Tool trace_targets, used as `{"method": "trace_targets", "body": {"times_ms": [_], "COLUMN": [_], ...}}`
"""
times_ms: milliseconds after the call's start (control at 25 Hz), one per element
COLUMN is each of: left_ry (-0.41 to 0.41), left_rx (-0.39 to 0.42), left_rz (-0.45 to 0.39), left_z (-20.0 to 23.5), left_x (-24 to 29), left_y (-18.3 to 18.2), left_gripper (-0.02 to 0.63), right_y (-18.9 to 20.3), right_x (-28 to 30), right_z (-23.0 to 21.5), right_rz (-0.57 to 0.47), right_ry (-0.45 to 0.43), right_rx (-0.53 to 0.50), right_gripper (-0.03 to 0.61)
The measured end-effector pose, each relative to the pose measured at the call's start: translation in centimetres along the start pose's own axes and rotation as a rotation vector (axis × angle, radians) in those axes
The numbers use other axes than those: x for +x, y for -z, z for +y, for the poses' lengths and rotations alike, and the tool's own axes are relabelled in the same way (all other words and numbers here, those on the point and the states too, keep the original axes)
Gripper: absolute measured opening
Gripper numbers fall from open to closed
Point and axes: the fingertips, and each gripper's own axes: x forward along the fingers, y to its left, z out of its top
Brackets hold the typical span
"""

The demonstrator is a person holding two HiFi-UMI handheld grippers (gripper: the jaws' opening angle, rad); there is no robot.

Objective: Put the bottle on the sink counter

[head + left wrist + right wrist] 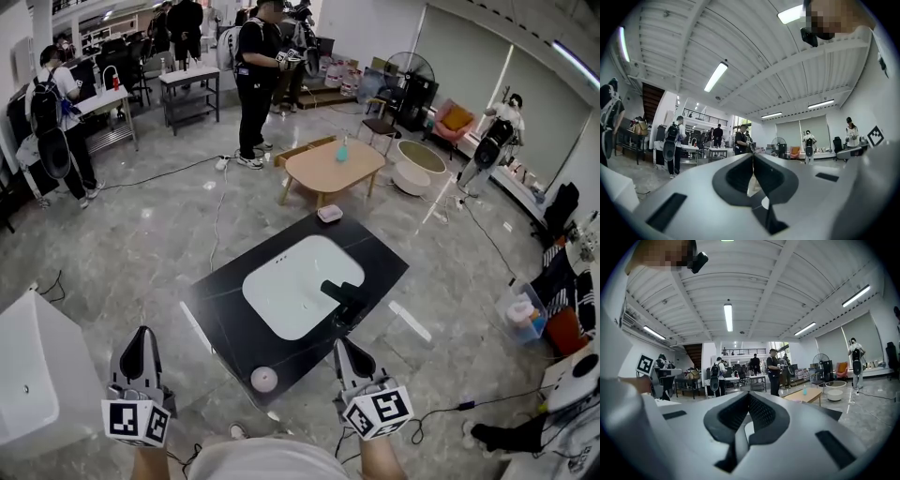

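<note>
A small teal bottle (343, 150) stands on a low wooden table (319, 173), far beyond the sink counter; the right gripper view also shows the bottle (804, 391). The black sink counter (380, 258) lies on the floor in front of me, with a white basin (295, 281) and a black faucet (345, 296). My left gripper (142, 337) is held low at the near left, jaws shut with nothing in them. At the counter's near edge, my right gripper (343, 347) has its jaws shut, also without anything in them. Both are far from the bottle.
A white ball-shaped object (263, 379) and a small white dish (329, 214) sit on the counter. A white box (37, 375) stands at the near left. Several people, tables, a fan (409, 70), a round white tub (419, 165) and floor cables surround the area.
</note>
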Motion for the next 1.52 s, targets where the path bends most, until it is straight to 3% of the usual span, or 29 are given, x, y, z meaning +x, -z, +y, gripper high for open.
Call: {"method": "trace_targets", "body": {"times_ms": [440,840,1520], "left_ry": [-0.032,-0.019,-0.014], "left_rx": [0.002,-0.027,-0.054], "left_rz": [-0.016,0.010,-0.002], "left_z": [1.6,1.3,1.6], "left_x": [-2.0,-2.2,-2.0], "left_y": [-1.2,0.7,0.8], "left_gripper": [0.015,0.015,0.015], "right_y": [-0.2,0.1,0.1], "right_x": [-0.2,-0.3,0.2], "right_z": [-0.3,0.4,2.0], "right_rz": [0.025,0.037,0.023], "right_ry": [0.022,0.017,-0.015], "right_rx": [-0.014,-0.022,-0.028], "right_gripper": [0.009,0.009,0.009]}}
